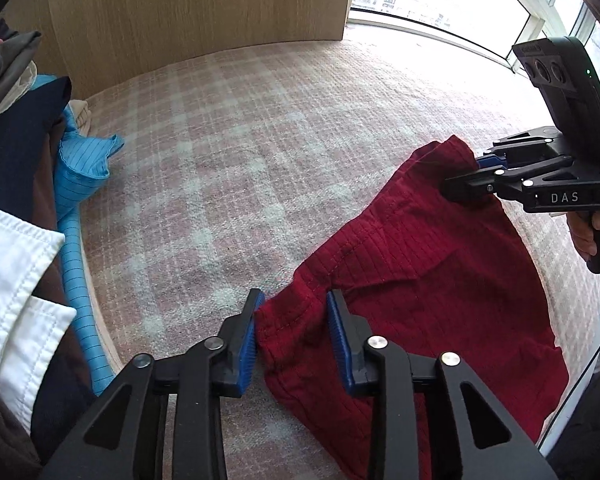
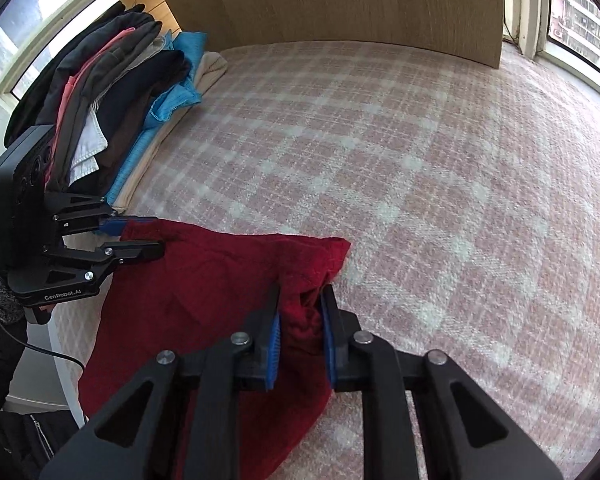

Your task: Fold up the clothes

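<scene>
stack: folded and loosely heaped clothes at the far left of the plaid-covered surface; dark, pink, white, brown and blue pieces, leaning against one another.
blue garment: striped light-blue cloth at the foot of the stack, one corner spilling onto the plaid.
left gripper: left gripper with its jaws set to a middling gap around a stitched hem corner of the red garment; the cloth lies between the blue pads, which look not fully closed on it, so grip is uncertain.
red garment: red ribbed garment at the near edge of the surface, stretched between the two tools, its lower part hanging over the edge toward the person.
right gripper: right gripper with jaws narrowed on a bunched far corner of the red cloth, cloth pinched between them.
step in hand: judged, both corners of one edge are taken up, fitting either spreading the piece flat or carrying that edge over for a fold.
next move calls for: judged, a firm left pinch, and both tools travelling together so the edge stays taut and level.
</scene>
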A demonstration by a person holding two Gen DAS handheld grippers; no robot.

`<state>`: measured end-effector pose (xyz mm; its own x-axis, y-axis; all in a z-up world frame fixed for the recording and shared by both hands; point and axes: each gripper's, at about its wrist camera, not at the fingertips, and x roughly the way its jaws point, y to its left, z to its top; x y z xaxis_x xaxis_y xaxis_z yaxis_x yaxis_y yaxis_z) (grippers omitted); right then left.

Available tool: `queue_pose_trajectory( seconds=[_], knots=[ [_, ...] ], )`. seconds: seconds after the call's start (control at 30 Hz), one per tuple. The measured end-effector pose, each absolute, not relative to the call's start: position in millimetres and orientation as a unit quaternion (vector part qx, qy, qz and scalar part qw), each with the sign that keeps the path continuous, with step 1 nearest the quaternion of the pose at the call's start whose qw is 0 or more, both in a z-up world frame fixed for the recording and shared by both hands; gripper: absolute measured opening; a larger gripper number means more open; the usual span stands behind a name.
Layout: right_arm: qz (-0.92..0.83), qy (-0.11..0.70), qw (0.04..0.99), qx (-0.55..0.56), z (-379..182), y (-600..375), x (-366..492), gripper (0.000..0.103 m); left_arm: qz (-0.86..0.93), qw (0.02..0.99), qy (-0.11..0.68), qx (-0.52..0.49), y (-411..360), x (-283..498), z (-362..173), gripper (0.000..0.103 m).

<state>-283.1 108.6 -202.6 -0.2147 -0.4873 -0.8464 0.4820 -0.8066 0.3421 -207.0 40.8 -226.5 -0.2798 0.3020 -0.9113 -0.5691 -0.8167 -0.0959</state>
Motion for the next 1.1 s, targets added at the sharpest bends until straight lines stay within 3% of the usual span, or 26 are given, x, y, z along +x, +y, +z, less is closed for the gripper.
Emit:
queue_pose_trajectory(
  seconds=[0.07,0.23,0.47,0.7,0.87,1.1],
  knots=[
    [-0.782,-0.018,0.313,0.539,-196.7,113.1,-282.7,0.013,0.787,0.284,0.113,-0.535,39.6,-207.6,-225.6,0.010],
    [-0.796,-0.036,0.326,0.510,-164.0,121.2,-264.6,0.012,0.796,0.302,0.115,-0.512,34.7,-189.5,-204.2,0.009],
    [-0.828,0.003,0.356,0.434,-103.1,129.7,-177.2,0.012,0.812,0.344,0.098,-0.461,18.1,-136.1,-150.6,0.009],
    [-0.842,0.049,0.350,0.408,-111.9,125.5,-97.4,0.012,0.797,0.368,0.132,-0.460,15.0,-59.4,-155.4,0.009],
    [-0.848,0.063,0.327,0.412,-118.2,118.2,-114.7,0.012,0.792,0.364,0.124,-0.475,12.1,-52.3,-167.5,0.009],
    [-0.868,0.050,0.312,0.383,-90.1,114.9,-190.2,0.012,0.825,0.334,0.135,-0.435,24.6,-114.2,-140.6,0.009]
  ],
)
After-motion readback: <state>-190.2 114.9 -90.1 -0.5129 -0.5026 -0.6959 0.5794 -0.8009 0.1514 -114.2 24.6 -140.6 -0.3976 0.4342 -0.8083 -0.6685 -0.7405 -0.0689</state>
